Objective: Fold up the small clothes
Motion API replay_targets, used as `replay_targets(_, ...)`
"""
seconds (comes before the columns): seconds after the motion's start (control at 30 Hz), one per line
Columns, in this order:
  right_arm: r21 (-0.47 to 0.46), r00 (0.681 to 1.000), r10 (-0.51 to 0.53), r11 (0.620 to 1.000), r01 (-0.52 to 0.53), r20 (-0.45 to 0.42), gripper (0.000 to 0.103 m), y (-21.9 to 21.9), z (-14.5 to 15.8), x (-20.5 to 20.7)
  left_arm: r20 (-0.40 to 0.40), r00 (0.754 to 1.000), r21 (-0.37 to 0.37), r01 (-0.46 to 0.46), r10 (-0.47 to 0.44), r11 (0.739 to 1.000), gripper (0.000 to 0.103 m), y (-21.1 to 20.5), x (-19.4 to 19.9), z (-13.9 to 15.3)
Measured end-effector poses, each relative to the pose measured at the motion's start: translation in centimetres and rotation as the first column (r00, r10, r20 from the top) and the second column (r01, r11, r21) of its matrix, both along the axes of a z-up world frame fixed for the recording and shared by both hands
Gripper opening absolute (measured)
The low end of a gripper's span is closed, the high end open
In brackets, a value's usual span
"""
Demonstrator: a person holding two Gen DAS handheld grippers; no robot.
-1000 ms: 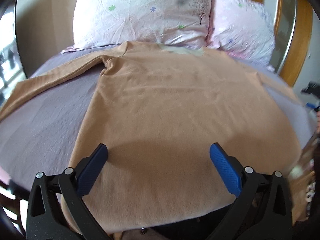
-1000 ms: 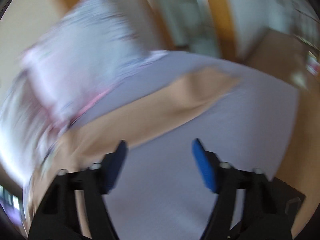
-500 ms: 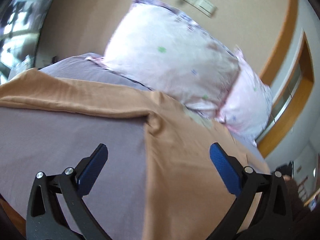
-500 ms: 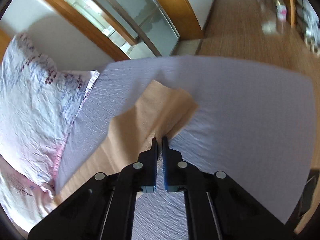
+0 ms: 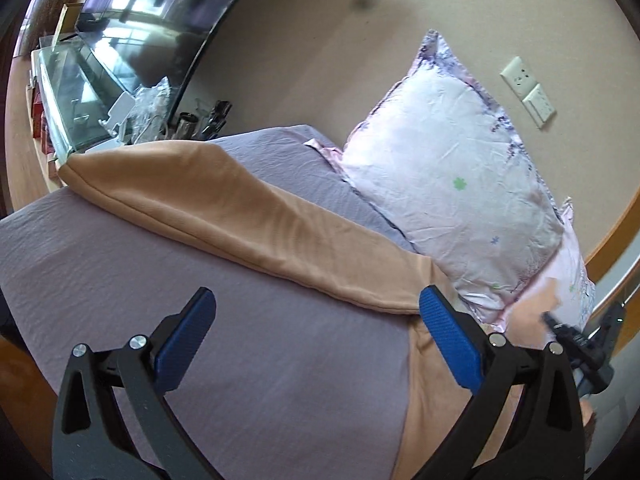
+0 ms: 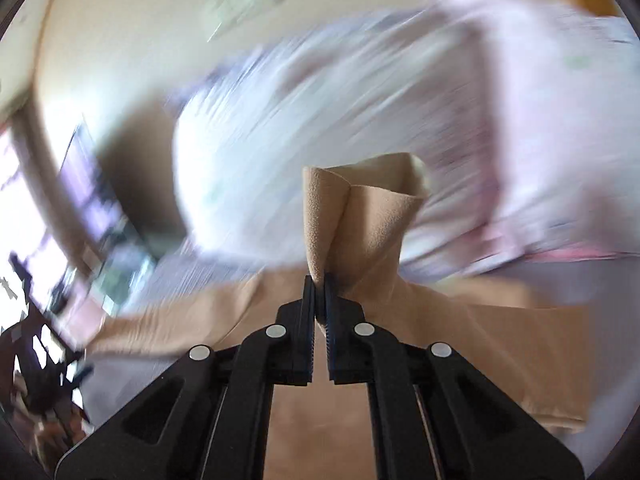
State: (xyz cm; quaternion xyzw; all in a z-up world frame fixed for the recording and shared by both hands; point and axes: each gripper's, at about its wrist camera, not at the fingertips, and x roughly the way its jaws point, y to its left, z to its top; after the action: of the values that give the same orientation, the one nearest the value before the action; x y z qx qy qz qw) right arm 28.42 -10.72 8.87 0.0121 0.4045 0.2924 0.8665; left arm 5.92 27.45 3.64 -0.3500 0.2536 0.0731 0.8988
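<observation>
1. Bed (image 5: 120,264): lilac sheet, takes up most of the left wrist view.
2. Tan shirt (image 5: 256,216): lies on the bed, one long sleeve stretched across the sheet toward the far corner, body at lower right of the left view.
3. Floral pillow (image 5: 452,184): propped against the beige wall, lower edge touching the shirt; a second pink pillow (image 5: 576,264) just behind it.
4. Left claw (image 5: 316,344): released, blue pads wide apart, hovering over bare sheet near the sleeve seam, nothing between the pads.
5. Right claw (image 6: 319,300): clenched on the shirt's other sleeve end (image 6: 360,216), cloth lifted off the bed and standing up past the tips (background heavily motion-blurred).
</observation>
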Motion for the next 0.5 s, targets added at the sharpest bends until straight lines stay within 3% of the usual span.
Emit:
replay_targets(0.1,-0.072,0.975,0.125,0.987,-0.141,-0.184,0.006,4.9,-4.6,-1.2,-0.038,0.997,-0.021,-0.074,0.073,0.997,0.101,1.9,-0.4,-0.5)
replay_targets(0.17,-0.045,0.973,0.128,0.989,-0.139,-0.191,0.019,4.4,-4.8,-1.6,-0.055,0.993,-0.052,-0.106,0.103,0.993,0.101,3.6,-0.5,-0.8)
replay_targets(0.23,-0.010,0.987,0.076,0.997,-0.078,-0.145,0.059,2.2,-3.7,-1.4,-0.067,0.990,-0.080,-0.133,0.128,0.988,0.101,4.7,-0.4,-1.2)
replay_targets(0.27,0.003,0.991,0.052,0.999,-0.052,-0.124,0.066,1.4,-2.9,-1.7,-0.078,0.987,-0.107,-0.151,0.143,0.983,0.101,5.7,-0.2,-1.5)
replay_targets(0.4,0.049,0.995,-0.006,0.999,0.011,-0.103,0.069,-2.2,-1.3,-3.2,-0.115,0.976,-0.206,-0.206,0.185,0.957,0.092,7.7,0.2,-2.6)
replay_targets(0.5,0.090,0.992,-0.029,0.995,0.040,-0.123,0.070,-4.2,-1.2,-3.9,-0.136,0.964,-0.266,-0.257,0.227,0.929,0.091,8.9,0.3,-2.8)
